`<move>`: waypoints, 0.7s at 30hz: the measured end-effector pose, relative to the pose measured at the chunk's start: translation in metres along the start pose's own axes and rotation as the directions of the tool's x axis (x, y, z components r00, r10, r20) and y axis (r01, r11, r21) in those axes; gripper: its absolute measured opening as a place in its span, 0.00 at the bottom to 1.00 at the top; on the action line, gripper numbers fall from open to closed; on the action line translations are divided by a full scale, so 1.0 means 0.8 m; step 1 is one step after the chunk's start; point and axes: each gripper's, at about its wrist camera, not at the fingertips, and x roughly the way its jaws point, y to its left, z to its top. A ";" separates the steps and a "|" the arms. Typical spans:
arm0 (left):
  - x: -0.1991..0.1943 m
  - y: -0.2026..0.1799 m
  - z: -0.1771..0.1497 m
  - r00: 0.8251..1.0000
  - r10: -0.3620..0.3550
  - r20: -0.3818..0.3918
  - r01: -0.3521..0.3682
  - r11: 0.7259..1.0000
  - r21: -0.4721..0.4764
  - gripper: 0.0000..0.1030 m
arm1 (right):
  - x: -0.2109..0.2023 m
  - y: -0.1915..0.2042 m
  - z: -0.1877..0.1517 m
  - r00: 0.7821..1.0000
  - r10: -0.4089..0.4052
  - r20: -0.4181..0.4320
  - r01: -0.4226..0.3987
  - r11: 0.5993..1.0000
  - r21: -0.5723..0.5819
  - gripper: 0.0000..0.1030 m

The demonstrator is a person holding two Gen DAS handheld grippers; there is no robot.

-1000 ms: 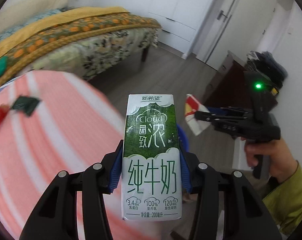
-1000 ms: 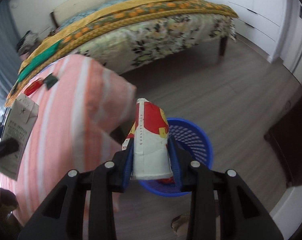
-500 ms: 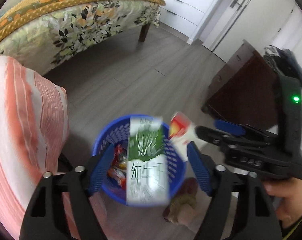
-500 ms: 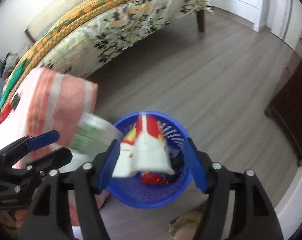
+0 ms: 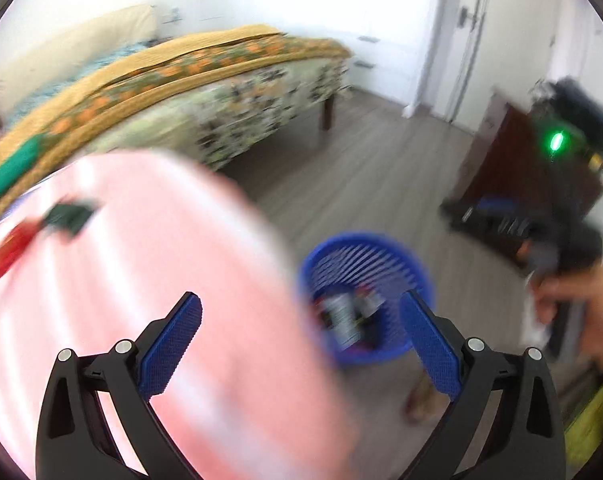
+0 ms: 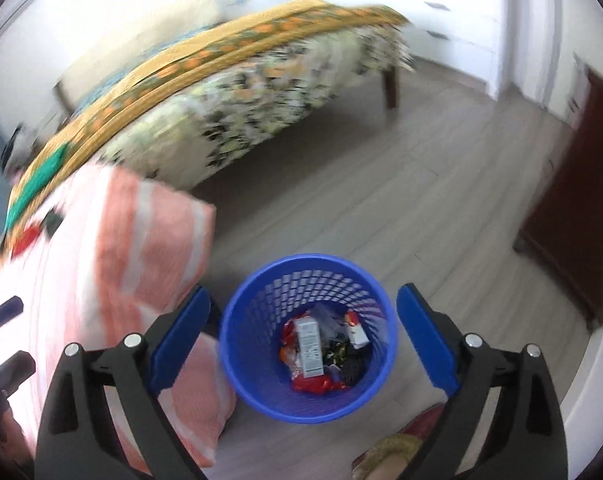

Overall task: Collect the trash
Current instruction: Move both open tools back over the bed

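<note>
A blue mesh trash basket [image 6: 261,320] stands on the floor below my right gripper [image 6: 303,328], which is open and empty above it. Inside lie a milk carton [image 6: 309,346], a red-and-white wrapper [image 6: 355,330] and other wrappers. In the blurred left wrist view the basket [image 5: 365,256] sits ahead of my left gripper [image 5: 301,326], which is open and empty. A red wrapper [image 5: 9,248] and a dark green wrapper [image 5: 67,216] lie on the pink striped cover [image 5: 141,260]; both also show in the right wrist view, red [image 6: 25,238] and dark [image 6: 53,220].
A bed with a floral and orange quilt [image 6: 241,92] stands behind. A dark wooden cabinet [image 6: 573,208] is at the right. The pink striped cover [image 6: 141,248] hangs beside the basket. A slipper [image 6: 393,452] lies on the floor near the basket.
Both grippers opened over the basket and dropped the milk carton and the red-and-white wrapper into it. The left gripper has since swung up and to the left.
</note>
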 end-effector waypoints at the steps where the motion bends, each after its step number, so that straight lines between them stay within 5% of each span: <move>1: -0.010 0.015 -0.016 0.999 0.034 -0.013 -0.034 0.999 -0.005 0.95 | -0.006 0.019 -0.005 1.000 0.007 0.014 -0.007 0.999 -0.037 0.89; 5: -0.059 0.090 -0.074 0.989 0.143 -0.031 -0.145 0.988 -0.059 0.95 | -0.030 0.118 -0.042 0.992 0.123 0.033 -0.117 0.983 -0.142 0.92; 10: -0.106 0.191 -0.131 0.971 0.232 -0.050 -0.237 0.947 -0.214 0.95 | -0.029 0.249 -0.079 0.961 0.269 -0.069 -0.278 0.920 -0.276 0.94; 15: -0.126 0.265 -0.160 0.963 0.262 -0.070 -0.270 0.916 -0.295 0.95 | -0.007 0.368 -0.088 0.952 0.275 -0.138 -0.307 0.858 -0.411 0.94; 21: -0.134 0.325 -0.149 0.968 0.244 -0.051 -0.248 0.926 -0.284 0.95 | 0.037 0.445 -0.104 0.959 0.208 -0.195 -0.282 0.786 -0.550 0.94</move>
